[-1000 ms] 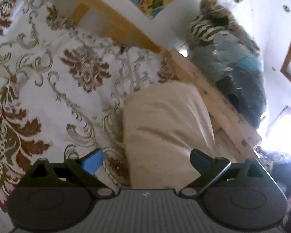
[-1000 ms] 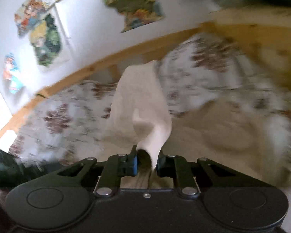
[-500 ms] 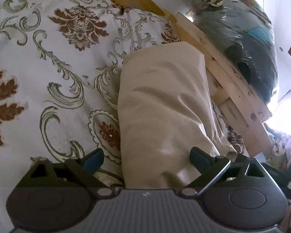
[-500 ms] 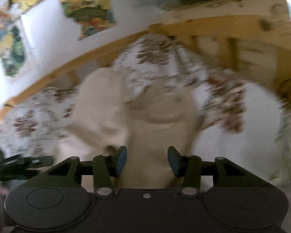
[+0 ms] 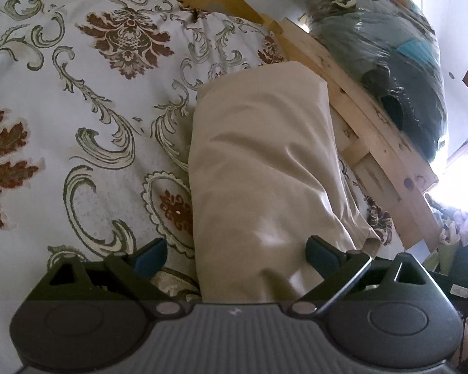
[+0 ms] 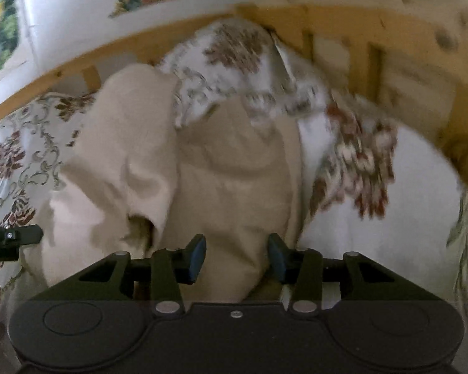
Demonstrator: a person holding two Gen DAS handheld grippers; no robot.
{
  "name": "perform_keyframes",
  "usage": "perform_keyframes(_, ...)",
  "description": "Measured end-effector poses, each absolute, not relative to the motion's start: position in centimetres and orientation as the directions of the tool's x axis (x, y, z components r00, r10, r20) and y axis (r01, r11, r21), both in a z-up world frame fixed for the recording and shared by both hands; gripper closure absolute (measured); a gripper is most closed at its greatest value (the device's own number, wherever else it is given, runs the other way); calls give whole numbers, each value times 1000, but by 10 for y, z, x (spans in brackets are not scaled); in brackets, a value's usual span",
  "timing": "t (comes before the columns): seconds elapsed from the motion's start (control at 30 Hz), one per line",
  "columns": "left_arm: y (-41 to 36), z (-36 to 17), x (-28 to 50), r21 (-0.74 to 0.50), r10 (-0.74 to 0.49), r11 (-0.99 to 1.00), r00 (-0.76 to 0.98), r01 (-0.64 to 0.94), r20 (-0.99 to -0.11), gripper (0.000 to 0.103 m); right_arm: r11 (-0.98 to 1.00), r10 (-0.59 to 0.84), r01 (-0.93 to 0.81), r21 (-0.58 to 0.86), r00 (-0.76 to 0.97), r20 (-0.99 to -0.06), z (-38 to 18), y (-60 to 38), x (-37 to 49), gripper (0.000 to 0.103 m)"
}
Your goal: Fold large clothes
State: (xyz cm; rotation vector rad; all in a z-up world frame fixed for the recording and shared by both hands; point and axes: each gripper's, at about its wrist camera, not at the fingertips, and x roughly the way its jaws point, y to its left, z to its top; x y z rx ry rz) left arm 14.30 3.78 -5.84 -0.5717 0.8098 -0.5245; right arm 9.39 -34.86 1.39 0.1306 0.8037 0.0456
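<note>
On patterned bedspread point(image 5: 87, 118): beige garment point(image 5: 265, 162) lies folded; left gripper point(image 5: 234, 252) wide; right gripper point(image 6: 237, 254) jaws closing w/ cloth between (pads not pressing).

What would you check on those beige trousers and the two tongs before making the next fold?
1. Left tongs free of cloth: ok. They stand wide open, with the beige trousers between them but not pinched.
2. Right tongs let go: ok. The jaws are closing slightly, yet the pads press on nothing; cloth lies between them.
3. Trousers resting on the patterned bedspread: ok. Nothing hangs in the air.
4. Fold lying smooth: not ok. In the right wrist view one layer bunches up with a loose opening.
5. Trousers clear of the wooden bed frame: ok, though close beside it.
6. Edges lined up: cannot tell, as the picture is blurred.
</note>
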Motion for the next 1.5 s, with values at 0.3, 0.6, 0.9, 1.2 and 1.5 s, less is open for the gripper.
perform_keyframes(0.3,16,-39,139,-509,-588,794,635,333,-501,11,972,-26,-126,-198,781,-624,26,-311,111,103)
perform_keyframes(0.6,-33,-33,135,-388,-539,840,662,379,-520,7,914,-99,-177,-366,776,-623,-19,-323,139,101)
perform_keyframes(0.9,-26,-36,132,-427,-533,840,660,336,-530,7,985,4,-93,-142,847,-531,48,-333,139,82)
perform_keyframes(1.2,-21,-38,132,-434,-543,834,640,340,-543,7,962,275,-195,194,685,-675,21,-307,200,76)
perform_keyframes(1.5,-17,-14,126,-440,-549,830,645,344,-531,9,962,106,-240,-131,770,-629,24,-294,140,103)
